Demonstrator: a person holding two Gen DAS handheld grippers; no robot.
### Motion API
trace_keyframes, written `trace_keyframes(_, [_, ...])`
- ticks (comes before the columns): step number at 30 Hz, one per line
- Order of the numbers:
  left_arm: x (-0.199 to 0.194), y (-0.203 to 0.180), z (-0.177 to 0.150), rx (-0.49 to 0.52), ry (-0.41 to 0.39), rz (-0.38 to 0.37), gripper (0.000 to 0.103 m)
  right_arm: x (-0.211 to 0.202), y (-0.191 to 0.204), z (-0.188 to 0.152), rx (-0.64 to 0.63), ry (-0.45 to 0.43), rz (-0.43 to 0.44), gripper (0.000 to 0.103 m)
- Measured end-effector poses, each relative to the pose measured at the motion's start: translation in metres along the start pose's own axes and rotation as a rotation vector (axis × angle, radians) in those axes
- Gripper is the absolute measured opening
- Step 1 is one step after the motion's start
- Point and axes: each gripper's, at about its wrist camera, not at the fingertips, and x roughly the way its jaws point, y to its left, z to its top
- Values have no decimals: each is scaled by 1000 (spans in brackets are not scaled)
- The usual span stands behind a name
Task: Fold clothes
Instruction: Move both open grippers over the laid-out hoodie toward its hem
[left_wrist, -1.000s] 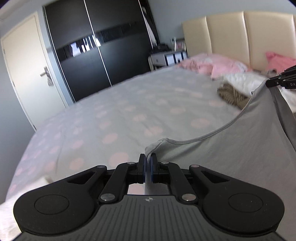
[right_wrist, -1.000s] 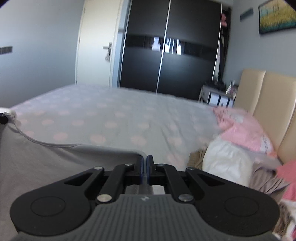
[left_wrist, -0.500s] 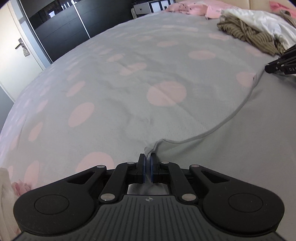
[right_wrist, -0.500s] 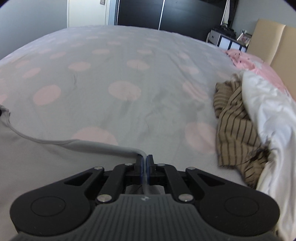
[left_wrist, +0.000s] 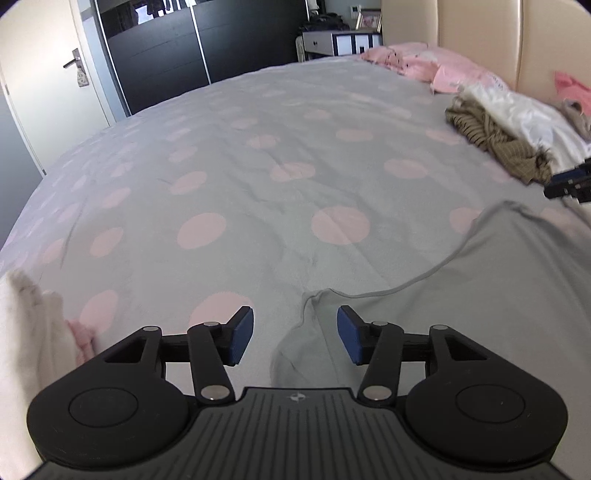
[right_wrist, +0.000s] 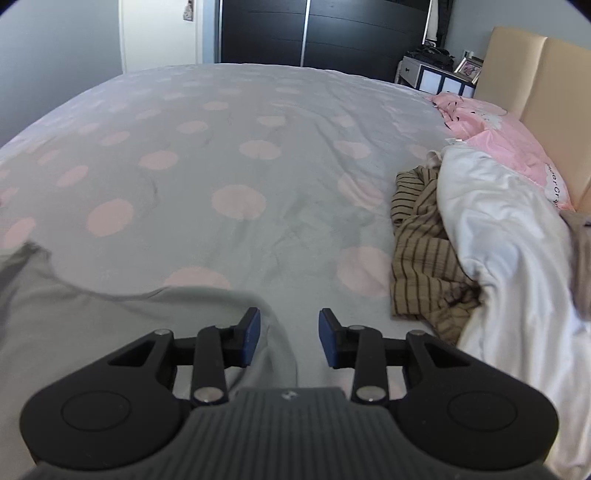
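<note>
A plain grey garment (left_wrist: 480, 280) lies spread on the grey bedspread with pink dots (left_wrist: 280, 155). One of its corners sits between the blue pads of my left gripper (left_wrist: 295, 334), which stands open just above it. In the right wrist view the same grey garment (right_wrist: 110, 321) fills the lower left, and its other corner curls under my right gripper (right_wrist: 290, 339), also open with nothing held. The right gripper's fingertips (left_wrist: 569, 182) show at the right edge of the left wrist view.
A brown striped garment (right_wrist: 421, 251), a white one (right_wrist: 506, 236) and pink clothes (right_wrist: 498, 136) are piled by the beige headboard (right_wrist: 535, 74). White and pink fabric (left_wrist: 33, 332) lies at the left. A black wardrobe (left_wrist: 207, 44), a door (left_wrist: 44, 74) and a nightstand (right_wrist: 436, 74) stand beyond the bed.
Both grippers lowered the held-up grey garment onto the bed, then opened and let its corners go. The garment now lies flat.
</note>
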Motion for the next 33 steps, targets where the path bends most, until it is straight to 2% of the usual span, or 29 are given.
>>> trace_keyframes(6, [-61,-1,-35,-20,-22,5,50,-80,-13,-42,-21,15,137,42])
trace_keyframes(9, [-87,1,-64,-64,-17,6,51,-114,-18,-71,-5,26,152,44])
trace_keyframes(13, [-102,-3,-93,-97,46,14,51,-148,-23,-114,15,56,173,44])
trace_keyframes(18, [-106,-11,-129,-136,144,19,51,-159,-19,-170,24,147,179,53])
trace_keyframes(20, [-108,-14,-143,-152,183,21,51,-157,-13,-191,19,206,200,64])
trace_keyframes(21, [-109,-16,-150,-160,202,22,51,-155,-10,-200,11,228,205,66])
trace_keyframes(24, [-111,-21,-171,-184,261,25,52,-151,2,-217,-28,274,222,67])
trace_keyframes(25, [-111,-21,-175,-190,275,27,52,-150,5,-220,-41,284,227,66])
trace_keyframes(26, [-110,-21,-177,-196,285,29,52,-149,7,-221,-52,292,230,57])
trace_keyframes(27, [-109,-21,-178,-194,293,35,52,-149,9,-221,-64,297,229,45])
trace_keyframes(28, [-109,-21,-179,-189,297,43,52,-149,8,-220,-68,300,227,19])
trace_keyframes(29, [-110,-21,-182,-189,296,49,52,-150,7,-218,-68,301,225,12])
trace_keyframes(33, [-112,-20,-187,-212,297,53,52,-164,-2,-204,-56,270,208,8])
